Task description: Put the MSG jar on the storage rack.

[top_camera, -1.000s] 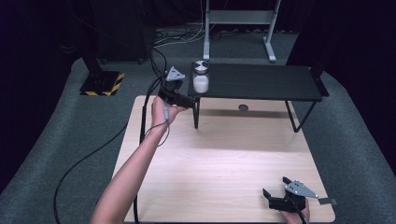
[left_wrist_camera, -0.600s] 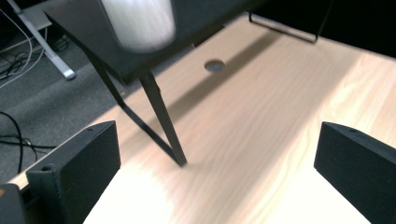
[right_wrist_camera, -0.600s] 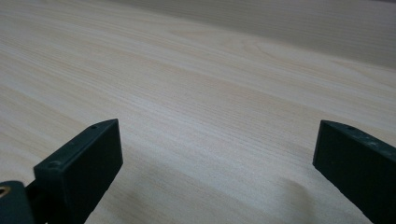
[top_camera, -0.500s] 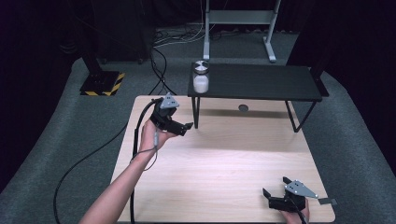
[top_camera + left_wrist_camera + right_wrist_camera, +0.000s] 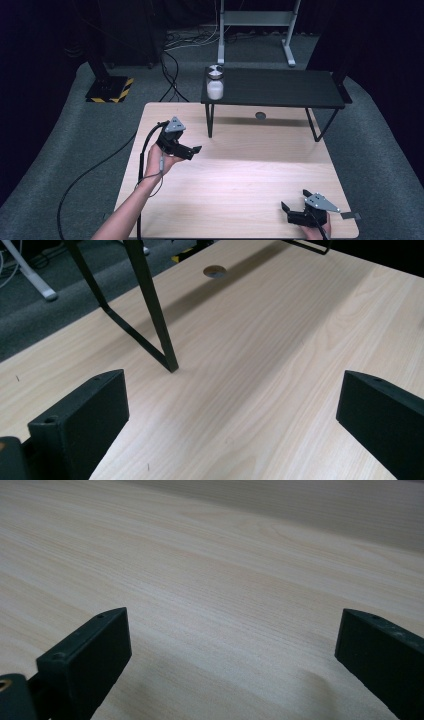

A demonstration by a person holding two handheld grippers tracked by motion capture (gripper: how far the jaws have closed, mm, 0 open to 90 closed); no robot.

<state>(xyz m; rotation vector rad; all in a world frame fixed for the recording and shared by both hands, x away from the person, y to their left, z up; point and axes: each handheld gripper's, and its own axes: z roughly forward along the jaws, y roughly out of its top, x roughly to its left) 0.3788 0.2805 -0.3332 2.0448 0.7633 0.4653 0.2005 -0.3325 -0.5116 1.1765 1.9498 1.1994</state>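
A glass jar (image 5: 215, 82) with white powder in its lower half stands at the left end of a low black shelf (image 5: 280, 89). My left gripper (image 5: 192, 149) hangs above the left part of the wooden table (image 5: 235, 175), held in a hand, open and empty, pointing right. In the left gripper view its jaws stand wide apart over bare wood, with the shelf's black leg (image 5: 152, 305) ahead. My right gripper (image 5: 295, 206) rests near the table's front right corner, open and empty, pointing left. The right gripper view has its jaws spread over plain wood (image 5: 225, 595).
The black shelf stands on thin legs across the table's back edge. A round hole (image 5: 260, 115) sits in the tabletop under it. A black cable (image 5: 90, 175) trails off the left side over grey carpet. A yellow-and-black striped base (image 5: 107, 90) stands at back left.
My left gripper has drawn back from the jar on the shelf, moving down toward the near left of the table. The jar stays on the shelf. The right gripper has not moved.
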